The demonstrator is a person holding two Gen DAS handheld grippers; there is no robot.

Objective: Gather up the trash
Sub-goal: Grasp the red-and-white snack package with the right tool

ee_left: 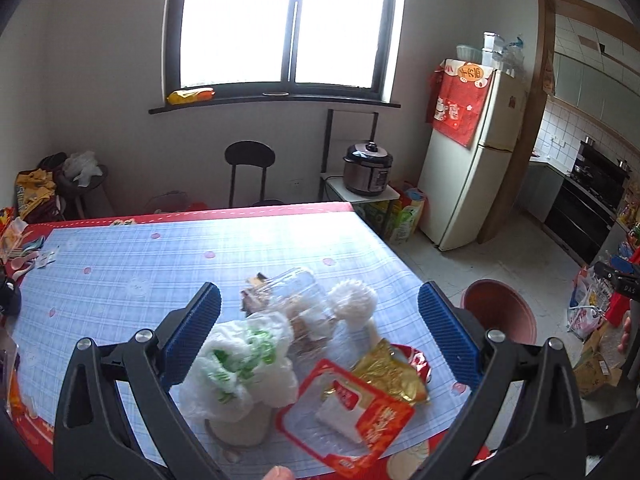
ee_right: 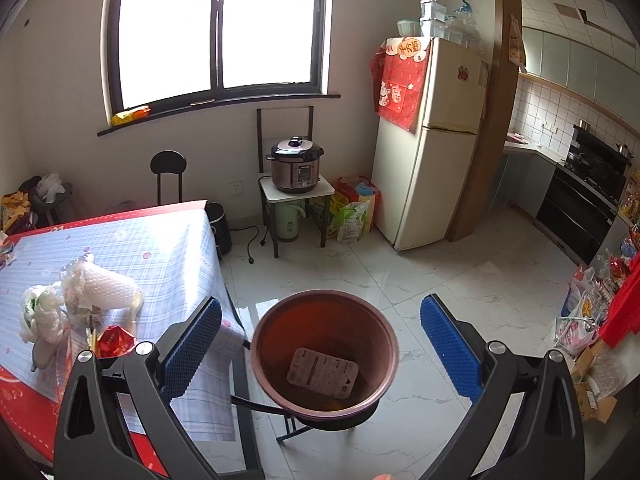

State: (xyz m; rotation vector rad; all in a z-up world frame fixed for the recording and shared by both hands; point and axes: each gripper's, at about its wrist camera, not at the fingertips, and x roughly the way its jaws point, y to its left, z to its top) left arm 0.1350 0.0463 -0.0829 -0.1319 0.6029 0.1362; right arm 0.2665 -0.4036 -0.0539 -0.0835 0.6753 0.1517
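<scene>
L gripper [ee_left: 320, 332] jaws spread over trash pile: crumpled white-green plastic bag [ee_left: 244, 364], red-white wrapper [ee_left: 352, 416] on checked table [ee_left: 120, 256]. R gripper [ee_right: 320, 344] jaws spread above round brown bin [ee_right: 324, 312], flat grey packet [ee_right: 322, 372] inside.

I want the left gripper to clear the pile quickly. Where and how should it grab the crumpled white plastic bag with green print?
Probably best to pinch the white plastic bag across its bunched upper folds, coming down from above and from the near table edge. It sits heaped highest in the pile, between the open left gripper and the red wrapper, so its loose top crumples are free to close on.
</scene>
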